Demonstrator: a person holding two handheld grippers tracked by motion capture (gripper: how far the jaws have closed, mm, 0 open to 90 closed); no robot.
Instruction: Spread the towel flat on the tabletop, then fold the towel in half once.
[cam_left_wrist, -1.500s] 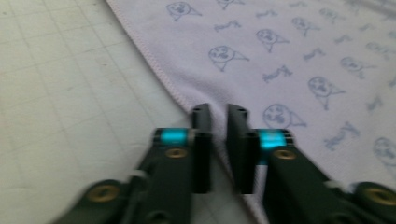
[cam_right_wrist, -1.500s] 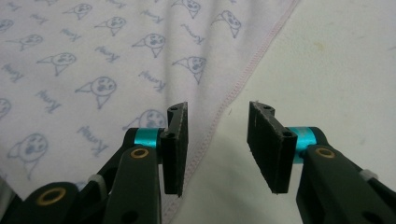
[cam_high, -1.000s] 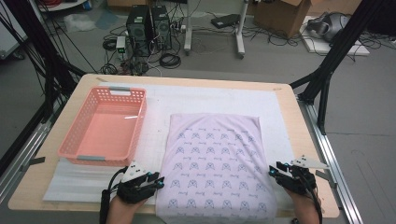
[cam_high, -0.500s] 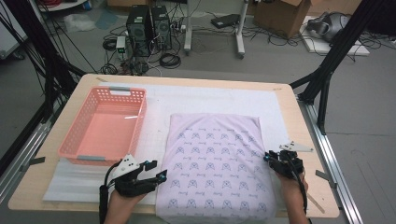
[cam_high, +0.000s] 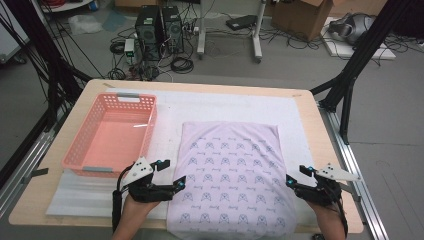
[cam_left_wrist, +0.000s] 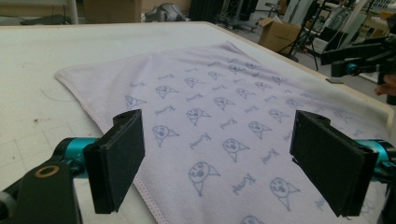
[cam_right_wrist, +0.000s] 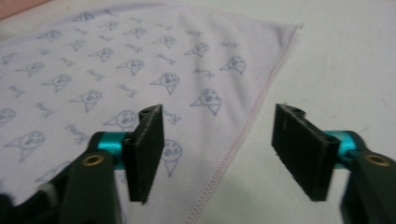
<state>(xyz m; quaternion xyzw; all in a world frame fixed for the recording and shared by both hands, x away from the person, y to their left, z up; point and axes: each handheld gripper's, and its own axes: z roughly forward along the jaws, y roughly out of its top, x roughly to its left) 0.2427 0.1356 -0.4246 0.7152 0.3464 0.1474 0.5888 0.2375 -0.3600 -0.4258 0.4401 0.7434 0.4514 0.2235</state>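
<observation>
- Table (cam_high: 310, 112): wooden top with a white mat (cam_high: 210, 107) over most of it, in a workshop with computer towers (cam_high: 159, 25), cables and a cardboard box (cam_high: 305, 15) on the floor beyond the far edge.
- Towel (cam_high: 232, 180): pale lilac, printed with small faces and words, folded to a rectangle. It lies flat on the mat at the near middle of the table, its near edge reaching the table's near edge. No corner is lifted.
- Left gripper (cam_high: 167, 172): at the towel's near left edge. Jaws have just been opening and now stand wide. In the left gripper view the towel's hem runs beneath the gap, no cloth pinched between the pads (cam_left_wrist: 119, 163).
- Right gripper (cam_high: 295, 177): at the towel's near right edge. Jaws have likewise just been opening. In the right gripper view the stitched hem lies below the gap, pads (cam_right_wrist: 149, 149) clear of it.
- Change noted: a second ago both grippers sat lower and closer at the near corners. Now both are let go and drawn slightly off the cloth.
- Reading: the fold in hand looks finished and the towel released. A further fold, or a move to the basket, would need a fresh grasp.
- Basket (cam_high: 145, 122): pink plastic, on the mat left of the towel, apart from it, nothing inside.
</observation>
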